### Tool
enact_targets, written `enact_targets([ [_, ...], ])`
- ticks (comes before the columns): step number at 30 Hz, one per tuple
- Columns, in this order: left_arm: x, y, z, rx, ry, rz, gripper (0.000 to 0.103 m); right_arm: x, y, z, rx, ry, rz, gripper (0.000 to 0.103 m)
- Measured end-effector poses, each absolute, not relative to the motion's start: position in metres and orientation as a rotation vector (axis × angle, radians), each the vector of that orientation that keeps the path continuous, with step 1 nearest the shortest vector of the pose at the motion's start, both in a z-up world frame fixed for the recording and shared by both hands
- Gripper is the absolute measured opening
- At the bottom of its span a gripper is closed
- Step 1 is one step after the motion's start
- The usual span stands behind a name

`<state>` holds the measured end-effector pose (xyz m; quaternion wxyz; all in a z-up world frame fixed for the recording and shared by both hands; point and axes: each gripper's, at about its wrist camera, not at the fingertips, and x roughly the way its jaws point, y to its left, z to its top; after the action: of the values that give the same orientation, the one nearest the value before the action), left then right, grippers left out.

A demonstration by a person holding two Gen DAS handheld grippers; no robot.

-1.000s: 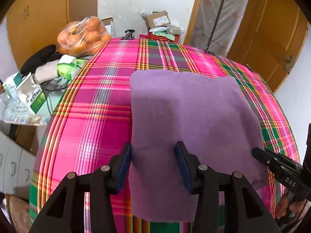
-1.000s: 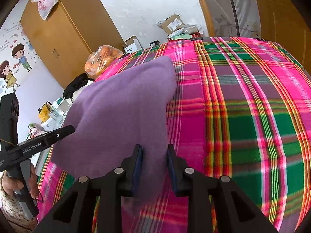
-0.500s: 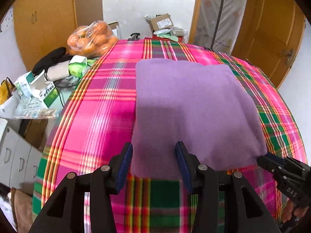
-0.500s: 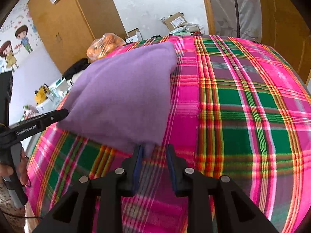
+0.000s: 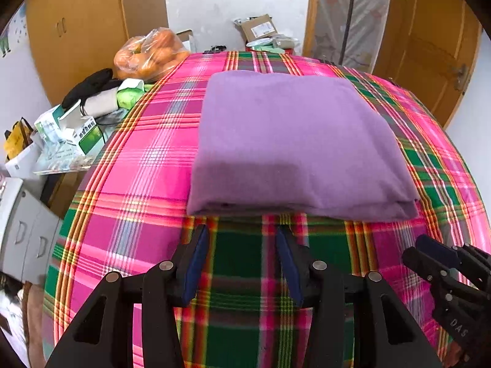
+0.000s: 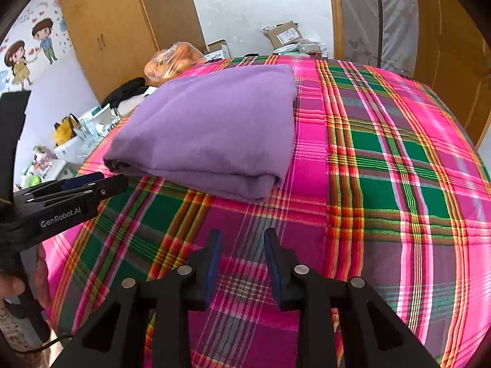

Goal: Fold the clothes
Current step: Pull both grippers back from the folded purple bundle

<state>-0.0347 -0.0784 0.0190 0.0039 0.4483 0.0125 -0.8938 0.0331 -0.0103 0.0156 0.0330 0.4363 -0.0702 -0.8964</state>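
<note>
purple cloth [image 5: 294, 144]: folded into a thick rectangle, lying flat on the plaid cover [image 5: 135, 184]; layered edges facing both grippers.
left gripper [image 5: 242, 263]: hovering just short of the cloth's near edge, not touching it; jaws standing apart, nothing btwn them, only plaid showing in the gap.
right gripper [image 6: 242, 260]: also hanging near the cloth's front corner, clear of it; jaws apart, empty.
left gripper in right view [image 6: 92, 190]: tip sitting close to the cloth's near left corner; a hand [image 6: 18, 285] gripping its handle below.
right gripper in left view [image 5: 445, 270]: poking in beside the cloth's near right corner, w/ a gap.
surface: fully draped by the pink-green plaid, cloth lying toward its far half.
bag of oranges [image 5: 150, 55]: resting beyond the cloth's far left corner, off the plaid.
boxes [image 5: 67, 128]: cluttering the area left of the cloth, past the plaid's edge.
</note>
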Motion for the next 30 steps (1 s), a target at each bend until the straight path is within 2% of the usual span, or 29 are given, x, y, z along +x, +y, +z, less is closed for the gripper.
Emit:
enact_targets([
  [6, -0.034, -0.071, 0.010, 1.412, 0.030, -2.787, 0.049, 0.033, -0.015, 0.012, 1.349, -0.155, -2.807, 0.035],
  [9, -0.036, -0.070, 0.006, 1.420, 0.041, -2.777, 0.049, 0.033, -0.017, 0.010, 1.352, -0.124, -2.830, 0.042],
  [14, -0.039, -0.066, 0.000, 1.409, 0.032, -2.768, 0.048, 0.027, -0.023, 0.009, 1.372, -0.084, -2.855, 0.045],
  [18, -0.042, -0.066, -0.001, 1.390, 0.052, -2.779, 0.048, 0.021, -0.030, 0.008, 1.387, -0.040, -2.862, 0.055],
  [30, -0.047, -0.065, -0.002, 1.346, 0.058, -2.797, 0.053, 0.011, -0.029, 0.006, 1.404, -0.049, -2.885, 0.065],
])
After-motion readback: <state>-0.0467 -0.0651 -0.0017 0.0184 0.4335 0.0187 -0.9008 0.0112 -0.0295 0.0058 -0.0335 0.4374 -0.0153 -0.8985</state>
